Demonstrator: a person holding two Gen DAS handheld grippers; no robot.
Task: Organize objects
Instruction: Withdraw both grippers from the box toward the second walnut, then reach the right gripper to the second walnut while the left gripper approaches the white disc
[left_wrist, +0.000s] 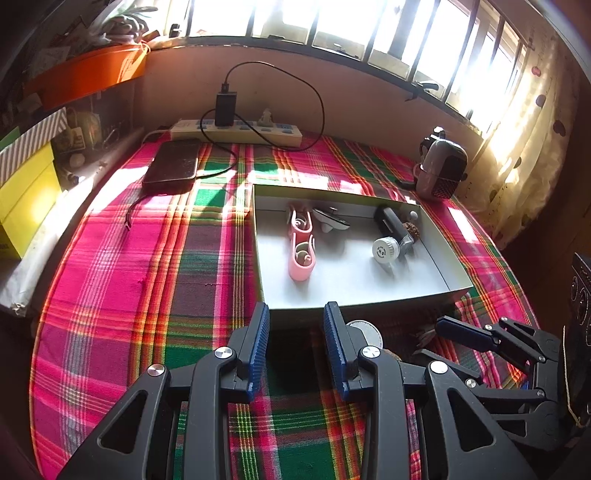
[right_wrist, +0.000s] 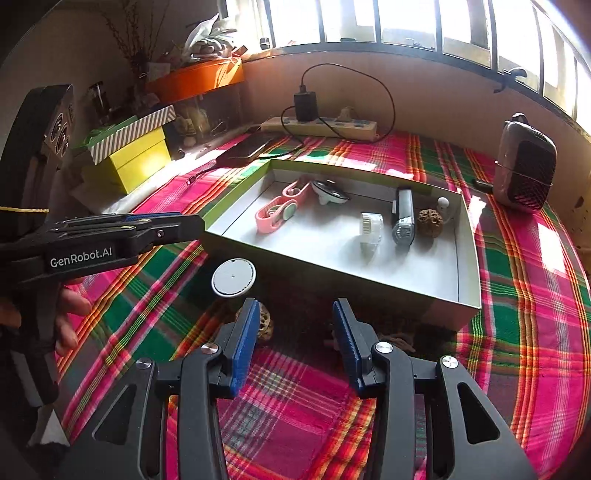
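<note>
A shallow white box (left_wrist: 458, 284) (right_wrist: 469, 258) sits on the plaid cloth. It holds a pink case (left_wrist: 301, 243) (right_wrist: 277, 210), a white-capped bottle (left_wrist: 386, 251) (right_wrist: 370, 229), a dark cylinder (left_wrist: 389, 221) (right_wrist: 402, 218) and a brown nut ball (right_wrist: 430, 221). In front of the box lie a white round disc (right_wrist: 233, 277) (left_wrist: 365, 330) and a second brown ball (right_wrist: 266, 325), half hidden behind a right finger. My left gripper (left_wrist: 295, 314) (right_wrist: 177, 221) hovers open near the box's front left corner. My right gripper (right_wrist: 295, 310) (left_wrist: 439, 343) is open just before the box's front wall, nothing between its fingers.
At the back stand a power strip (left_wrist: 236, 131) with a black charger and cable, a dark phone-like slab (left_wrist: 173, 162) and a grey device (left_wrist: 441, 166) (right_wrist: 524, 166). Yellow and striped boxes (right_wrist: 129, 147) and an orange tray line the left side. A hand (right_wrist: 70, 317) holds the left gripper.
</note>
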